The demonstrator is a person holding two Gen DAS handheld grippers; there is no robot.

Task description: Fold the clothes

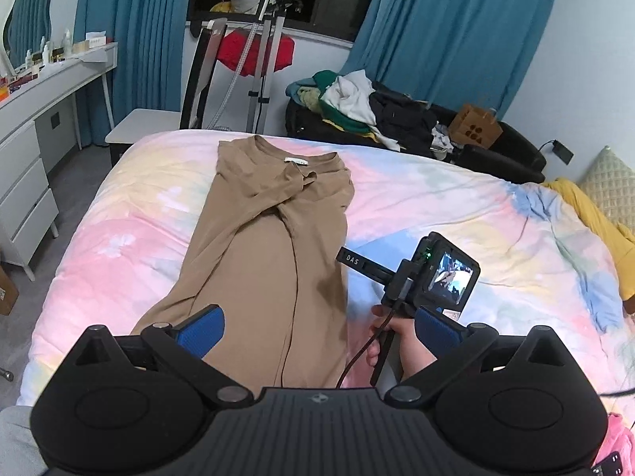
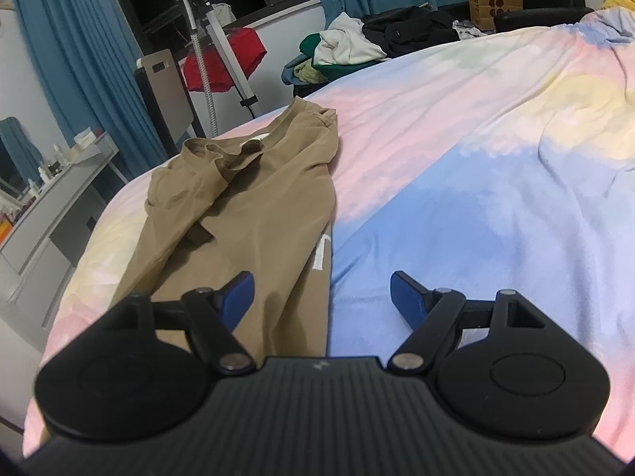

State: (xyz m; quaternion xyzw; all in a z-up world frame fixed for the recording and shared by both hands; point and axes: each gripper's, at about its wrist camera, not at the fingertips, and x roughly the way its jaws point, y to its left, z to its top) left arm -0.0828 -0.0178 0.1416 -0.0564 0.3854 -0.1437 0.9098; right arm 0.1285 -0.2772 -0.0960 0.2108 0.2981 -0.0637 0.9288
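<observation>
A tan long-sleeved shirt (image 1: 262,246) lies lengthwise on the pastel bedspread (image 1: 456,214), both sides and sleeves folded inward into a long strip, collar at the far end. My left gripper (image 1: 317,333) is open and empty, hovering over the shirt's near hem. The right gripper's body and camera (image 1: 436,273) show just right of the shirt, held in a hand. In the right wrist view the shirt (image 2: 246,214) lies left of centre, and my right gripper (image 2: 321,297) is open and empty above its right edge near the hem.
A black sofa (image 1: 512,150) heaped with clothes and a brown paper bag (image 1: 474,127) stands beyond the bed. A garment steamer stand (image 1: 262,59) and a chair are at the bed's far end. A white dresser (image 1: 35,127) is on the left. Yellow bedding (image 1: 595,214) lies at right.
</observation>
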